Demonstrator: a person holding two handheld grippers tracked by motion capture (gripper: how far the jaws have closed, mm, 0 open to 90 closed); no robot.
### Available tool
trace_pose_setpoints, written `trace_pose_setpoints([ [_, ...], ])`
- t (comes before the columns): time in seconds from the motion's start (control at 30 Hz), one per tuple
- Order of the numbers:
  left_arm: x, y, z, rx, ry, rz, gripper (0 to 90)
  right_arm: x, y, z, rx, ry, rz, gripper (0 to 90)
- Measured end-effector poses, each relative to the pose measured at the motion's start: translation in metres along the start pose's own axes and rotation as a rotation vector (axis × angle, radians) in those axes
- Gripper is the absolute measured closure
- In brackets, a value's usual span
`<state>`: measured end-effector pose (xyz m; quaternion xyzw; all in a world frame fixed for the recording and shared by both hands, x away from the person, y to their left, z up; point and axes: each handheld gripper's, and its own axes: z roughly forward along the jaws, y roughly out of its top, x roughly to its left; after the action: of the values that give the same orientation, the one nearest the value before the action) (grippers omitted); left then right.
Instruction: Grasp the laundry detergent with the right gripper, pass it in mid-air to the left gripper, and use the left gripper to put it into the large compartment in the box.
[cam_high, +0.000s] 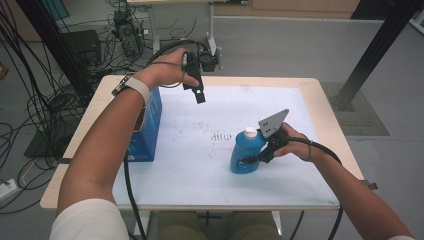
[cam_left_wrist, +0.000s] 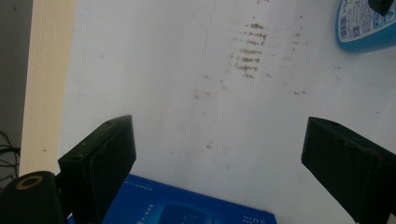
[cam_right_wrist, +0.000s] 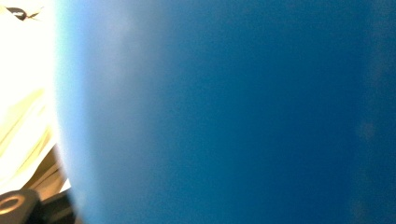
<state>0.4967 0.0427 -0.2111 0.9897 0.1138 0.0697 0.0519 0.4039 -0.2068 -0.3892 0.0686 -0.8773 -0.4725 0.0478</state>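
Note:
A blue bottle (cam_high: 243, 149) with a white cap (cam_high: 250, 132) stands upright right of the table's middle. My right gripper (cam_high: 251, 160) is shut on the bottle's lower body from the right side. In the right gripper view the bottle's blue wall (cam_right_wrist: 233, 112) sits pressed close against the lens. Above the far left part of the table, my left gripper (cam_high: 200, 98) hangs pointing down. Its jaws are open with nothing between them (cam_left_wrist: 219, 128). Beneath it lie the white mat and the top of a blue box (cam_left_wrist: 187, 207). The bottle's labelled base (cam_left_wrist: 364, 28) shows at that view's upper right.
The blue box (cam_high: 150, 125) stands on the table's left side under my left forearm. Brown stains (cam_high: 220, 135) mark the white mat (cam_high: 200, 175) near the middle. Cables (cam_high: 30, 110) cover the floor at left, and a black frame post (cam_high: 370, 55) rises at the right.

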Motion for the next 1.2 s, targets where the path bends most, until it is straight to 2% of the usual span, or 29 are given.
trace_pose_setpoints([
  [1.2,-0.0032,-0.0013,-0.0028,0.002,0.004,0.003,10.3,0.0011,-0.0003,0.0001,-0.006,-0.008,0.000,43.3],
])
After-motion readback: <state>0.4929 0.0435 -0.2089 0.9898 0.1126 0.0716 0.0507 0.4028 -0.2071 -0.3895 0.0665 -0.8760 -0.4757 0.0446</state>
